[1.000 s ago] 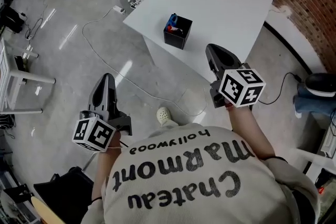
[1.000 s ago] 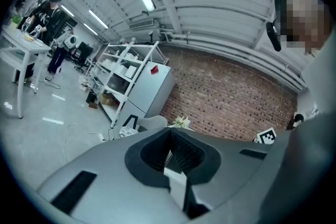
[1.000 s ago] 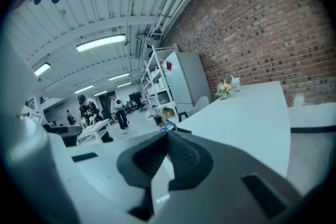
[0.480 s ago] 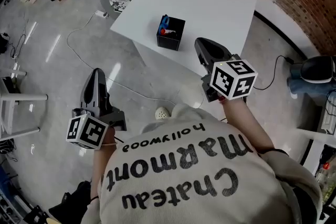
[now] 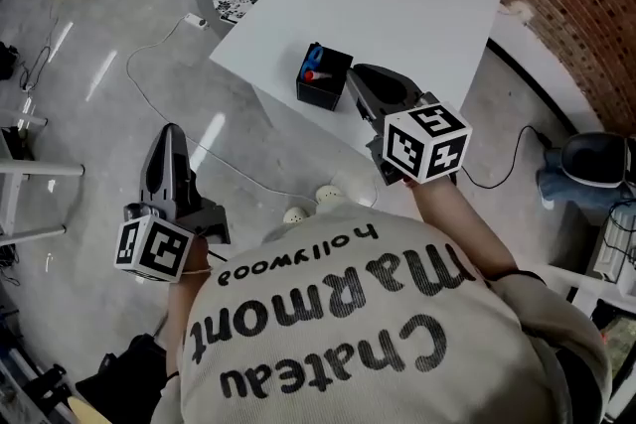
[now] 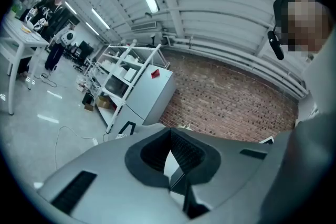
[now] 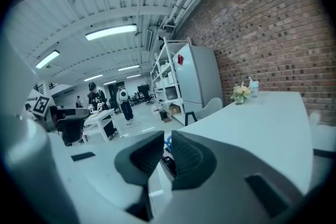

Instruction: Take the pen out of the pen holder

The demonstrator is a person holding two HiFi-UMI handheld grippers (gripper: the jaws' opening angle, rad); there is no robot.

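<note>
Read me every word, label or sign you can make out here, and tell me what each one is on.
"Chateau Marmont hollywood": black print on the person's pale sweatshirt, upside down in the head view.
Black-and-white marker cubes: square code patterns only, no words.
Small red sticker on the tall grey metal cabinet: too small to read.

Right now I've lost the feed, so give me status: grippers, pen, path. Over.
Left gripper shut, empty, over the floor. Right gripper opening, empty, close to the pen holder. Pens not yet out. Nothing in the way.
</note>
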